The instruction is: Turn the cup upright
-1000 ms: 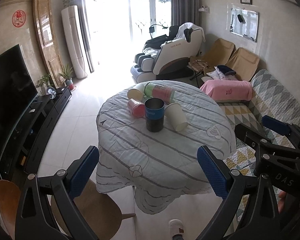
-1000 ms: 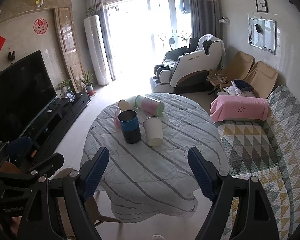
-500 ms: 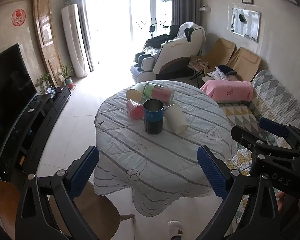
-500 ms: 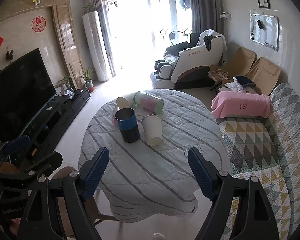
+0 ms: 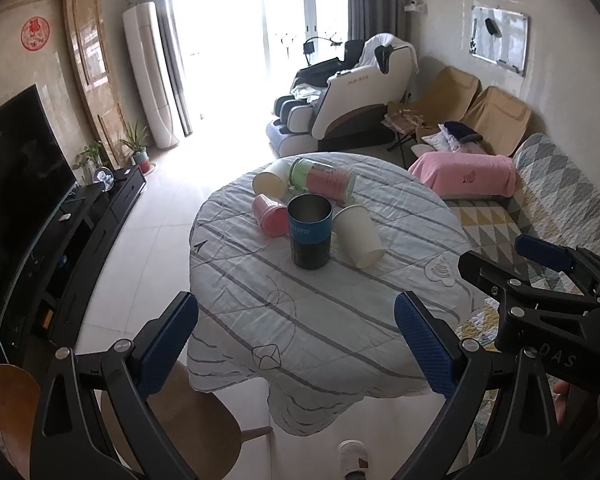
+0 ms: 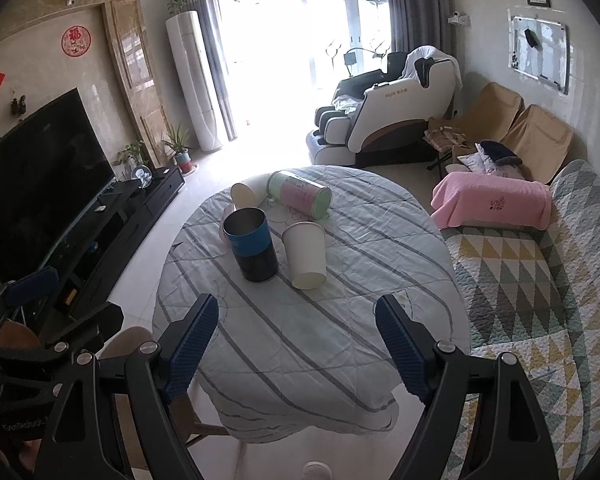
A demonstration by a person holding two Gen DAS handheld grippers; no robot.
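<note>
Hovering wide-open, both claws [image 5: 296, 344] [image 6: 296, 348]; white cup [image 6: 305, 255] apparently upside-down.

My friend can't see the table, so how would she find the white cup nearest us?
Start at the round table with the striped cloth. In its middle stands a dark can with a blue band, open end up. Just to the right stands the white paper cup: it is plain white and upside down, wide rim on the cloth.

Both wrist cameras are looking forward and down along their own fingers from well back, taking in the whole worktop [image 5: 324, 320] ahead. The left view is catching the right hand-held gripper [image 5: 540, 268] at its right edge; both are sharing the worktop [image 6: 300, 344].
</note>
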